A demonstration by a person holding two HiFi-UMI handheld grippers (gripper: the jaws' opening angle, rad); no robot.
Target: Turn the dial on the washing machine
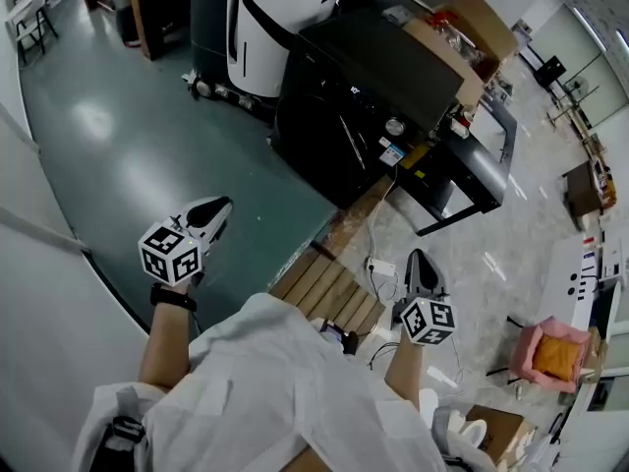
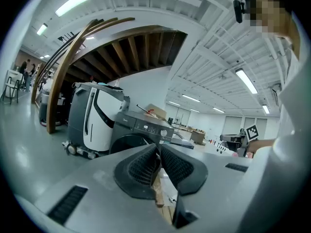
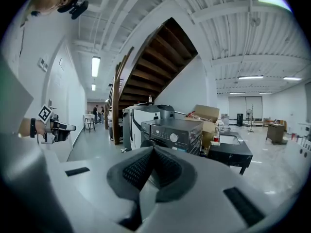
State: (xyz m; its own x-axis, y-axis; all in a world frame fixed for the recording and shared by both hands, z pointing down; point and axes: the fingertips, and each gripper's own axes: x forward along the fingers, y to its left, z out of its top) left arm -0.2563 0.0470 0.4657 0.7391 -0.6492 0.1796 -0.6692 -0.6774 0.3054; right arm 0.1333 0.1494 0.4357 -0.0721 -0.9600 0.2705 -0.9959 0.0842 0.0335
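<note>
The dark washing machine (image 1: 364, 96) stands ahead of me, its round silver dial (image 1: 394, 126) on the front panel. Both grippers hang well short of it, touching nothing. My left gripper (image 1: 221, 206) is over the green floor, jaws shut and empty. My right gripper (image 1: 419, 258) is over the pale floor beside the pallet, also shut and empty. Past the closed left gripper (image 2: 159, 147), the left gripper view shows the machine (image 2: 138, 130) and its dial (image 2: 164, 133) far off. The dial (image 3: 174, 137) also sits beyond the closed right gripper (image 3: 153, 150) in the right gripper view.
A white-and-black wheeled machine (image 1: 280, 18) stands left of the washer. An open cardboard box (image 1: 462, 37) sits on its far side, with a low black table (image 1: 472, 165) to its right. A wooden pallet (image 1: 329, 288) and a power strip (image 1: 381, 266) lie at my feet. A wooden staircase (image 3: 160, 57) rises behind.
</note>
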